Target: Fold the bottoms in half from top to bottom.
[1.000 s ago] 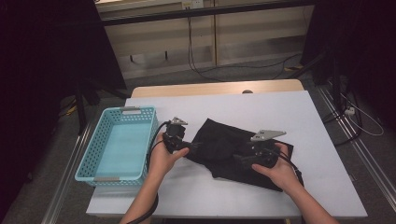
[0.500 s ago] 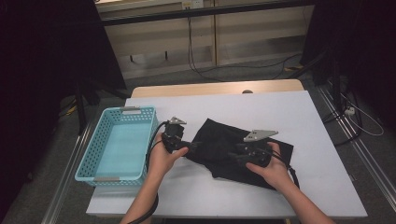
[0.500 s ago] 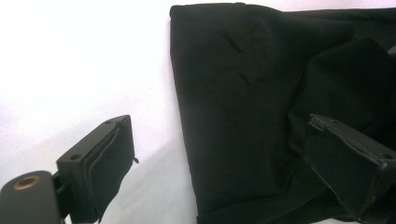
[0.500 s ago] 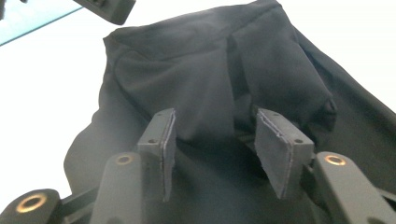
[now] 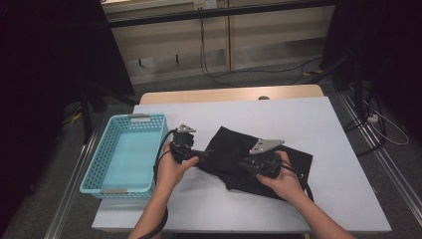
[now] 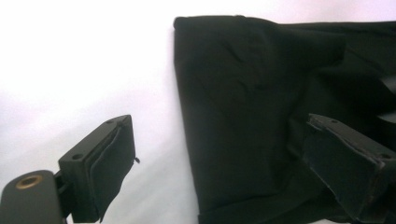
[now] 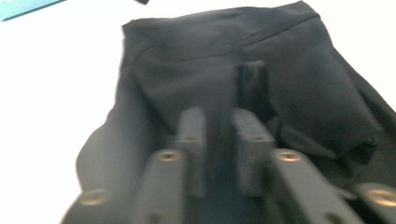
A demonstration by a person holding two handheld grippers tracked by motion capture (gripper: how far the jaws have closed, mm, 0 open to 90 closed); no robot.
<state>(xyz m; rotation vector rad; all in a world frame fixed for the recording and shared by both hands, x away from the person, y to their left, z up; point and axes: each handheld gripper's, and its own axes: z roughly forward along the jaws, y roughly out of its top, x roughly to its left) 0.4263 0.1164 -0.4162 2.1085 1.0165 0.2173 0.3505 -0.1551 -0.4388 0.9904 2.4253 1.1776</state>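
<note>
A crumpled black cloth (image 5: 229,144) lies on the white table (image 5: 318,124), right of centre. My left gripper (image 5: 205,154) sits at the cloth's left edge. In the left gripper view the left gripper (image 6: 219,172) has its jaws wide apart, and the cloth's (image 6: 243,93) folded edge lies between them, untouched. My right gripper (image 5: 245,163) rests on the middle of the cloth, pointing left. In the right gripper view the right gripper (image 7: 219,135) has its jaws nearly together, pinching a raised fold of the cloth (image 7: 187,56).
A light blue plastic basket (image 5: 149,118) with nothing in it stands at the table's left side, close to my left hand. Its corner (image 7: 23,7) shows at the top left of the right gripper view. Bare white table lies behind and right of the cloth.
My right gripper has slid left across the cloth toward the left gripper, bunching fabric with it. The left gripper has stayed at the cloth's left edge.
</note>
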